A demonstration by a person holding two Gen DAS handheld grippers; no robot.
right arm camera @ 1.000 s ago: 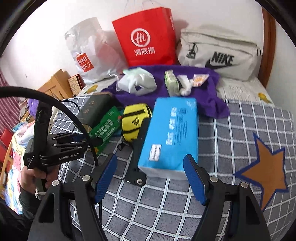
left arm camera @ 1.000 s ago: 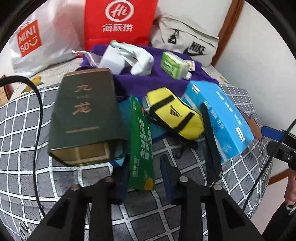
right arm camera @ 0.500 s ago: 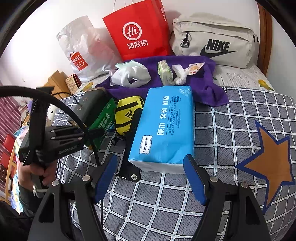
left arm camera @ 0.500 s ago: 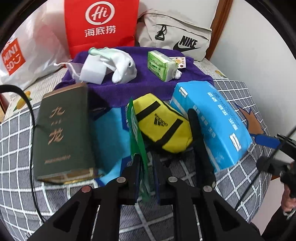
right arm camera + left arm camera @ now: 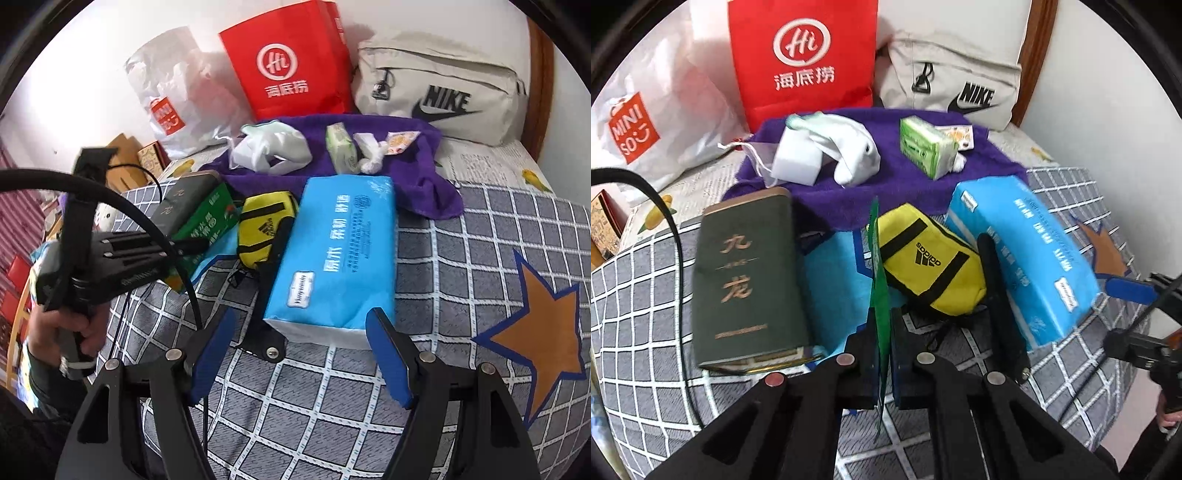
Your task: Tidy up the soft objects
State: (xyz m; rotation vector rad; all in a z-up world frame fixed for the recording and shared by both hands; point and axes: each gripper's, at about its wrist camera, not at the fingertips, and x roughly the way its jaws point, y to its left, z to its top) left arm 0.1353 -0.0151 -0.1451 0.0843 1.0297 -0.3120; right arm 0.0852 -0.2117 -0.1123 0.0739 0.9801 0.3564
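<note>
My left gripper [image 5: 882, 321] grips a flat green packet [image 5: 875, 236], its jaws closing tight on the lower edge. The packet stands edge-on between the pads, lifted off the bed. In the right wrist view the same green packet [image 5: 208, 221] shows its printed face in front of the left gripper [image 5: 192, 243]. A yellow Adidas pouch [image 5: 931, 258] lies just right of it, then a blue tissue pack [image 5: 1027, 251]. My right gripper [image 5: 299, 317] stands open, its blue pads either side of the near end of the blue tissue pack [image 5: 340, 251], not touching it.
A dark green tin [image 5: 746, 280] lies left of the packet. Behind, a purple towel [image 5: 916, 184] carries a white plush toy [image 5: 849, 155] and a small green tissue pack [image 5: 923, 151]. A red paper bag [image 5: 801, 59], a white plastic bag [image 5: 646, 118] and a Nike bag [image 5: 953, 85] line the wall.
The left jaws have shut on the green packet, which has gone from lying flat to standing edge-on, slightly raised. The right gripper has kept still and open.
</note>
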